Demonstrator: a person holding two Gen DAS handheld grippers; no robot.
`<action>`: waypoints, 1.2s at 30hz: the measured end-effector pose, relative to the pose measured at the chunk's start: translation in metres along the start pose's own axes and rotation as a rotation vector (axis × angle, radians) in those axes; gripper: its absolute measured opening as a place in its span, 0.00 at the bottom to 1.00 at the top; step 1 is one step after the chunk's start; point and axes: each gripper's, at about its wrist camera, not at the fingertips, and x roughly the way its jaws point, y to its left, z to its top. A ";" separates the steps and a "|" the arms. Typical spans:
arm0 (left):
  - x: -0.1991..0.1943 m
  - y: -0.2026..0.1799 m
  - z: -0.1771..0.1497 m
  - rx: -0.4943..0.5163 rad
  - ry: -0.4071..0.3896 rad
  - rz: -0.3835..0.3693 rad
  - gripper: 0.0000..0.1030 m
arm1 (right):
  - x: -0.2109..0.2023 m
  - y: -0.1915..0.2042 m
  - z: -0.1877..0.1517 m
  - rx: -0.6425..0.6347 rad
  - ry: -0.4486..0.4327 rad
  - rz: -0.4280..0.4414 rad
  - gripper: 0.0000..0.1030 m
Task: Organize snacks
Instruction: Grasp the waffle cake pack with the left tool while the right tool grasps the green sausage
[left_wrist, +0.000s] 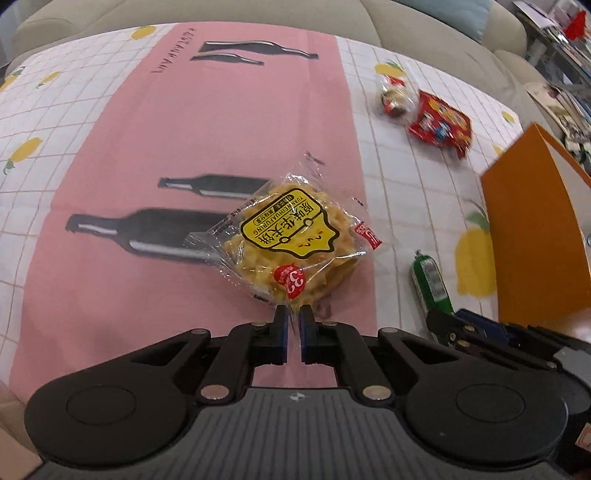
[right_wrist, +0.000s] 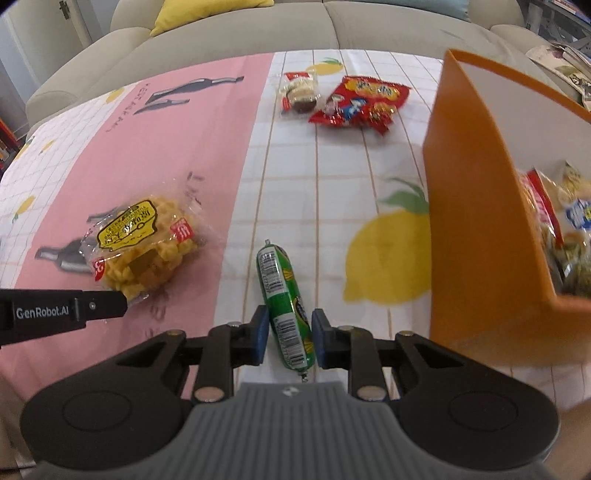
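Note:
My left gripper (left_wrist: 292, 314) is shut on the edge of a clear packet of yellow waffle biscuits (left_wrist: 291, 236), which hangs just over the pink cloth. The same waffle packet (right_wrist: 144, 251) shows at the left of the right wrist view, with the left gripper's finger (right_wrist: 99, 304) on its corner. My right gripper (right_wrist: 289, 325) is shut on a green sausage stick (right_wrist: 284, 299), its pads pressing the sides. That sausage stick (left_wrist: 432, 284) also appears at the right of the left wrist view. An orange box (right_wrist: 480, 229) stands at the right and holds several snack packets.
A red snack bag (right_wrist: 362, 103) and a small clear packet of round cakes (right_wrist: 299, 94) lie on the far part of the table. The cloth (right_wrist: 314, 206) has a pink strip and lemon prints. A beige sofa (right_wrist: 332, 26) runs behind the table.

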 end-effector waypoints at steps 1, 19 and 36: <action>0.000 -0.002 -0.002 0.004 0.000 -0.001 0.06 | 0.000 -0.001 -0.001 0.001 -0.001 0.003 0.22; -0.034 -0.003 0.025 0.258 -0.157 -0.004 0.80 | -0.009 0.008 0.004 -0.058 -0.093 0.025 0.54; 0.019 -0.003 0.033 0.473 -0.047 -0.110 0.93 | 0.007 0.005 0.004 -0.052 -0.072 0.049 0.54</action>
